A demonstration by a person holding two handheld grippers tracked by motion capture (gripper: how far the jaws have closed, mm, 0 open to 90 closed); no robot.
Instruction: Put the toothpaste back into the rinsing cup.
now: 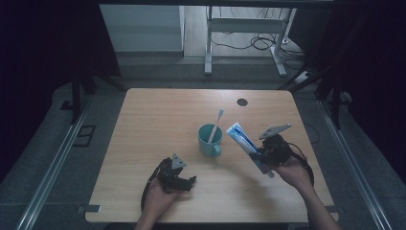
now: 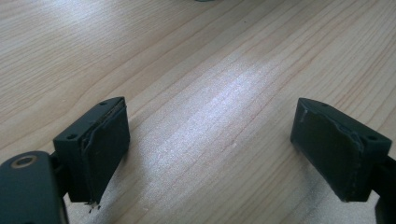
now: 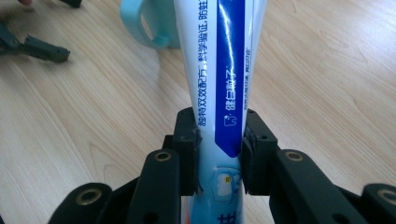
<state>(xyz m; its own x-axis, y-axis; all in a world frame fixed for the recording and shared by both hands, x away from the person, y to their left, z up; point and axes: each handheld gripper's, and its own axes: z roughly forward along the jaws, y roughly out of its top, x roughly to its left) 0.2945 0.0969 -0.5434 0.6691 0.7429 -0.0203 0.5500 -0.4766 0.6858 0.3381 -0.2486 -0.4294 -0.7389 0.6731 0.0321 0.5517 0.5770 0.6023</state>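
Black pads of the right gripper press on both sides of a white-blue toothpaste tube, near its cap end, so the jaws are narrow and closed on it. In the high view the tube is held above the table, slanted, w/ its flat crimped end pointing up and to the far left, toward the teal cup. A toothbrush stands in this cup, leaning to the far right.

Risks, as I judge them:
- The tube is soft. If the pads squeeze more, paste can push toward the cap; if they relax, the long free end can tip and the tube can slide out.
- The free end is near the cup rim and the brush. A swing to the left can knock the brush or push the cup, which is light and probably tips easily.

The left gripper rests on the near-left part of the table, jaws wide apart w/ nothing between them, just bare wood under the pads.

Open room: the far half of the table is free except a small dark round hole at the far right. Between the two grippers the wood is also free. The right edge of the table is quite close to the right hand, so moving further right gives little margin.
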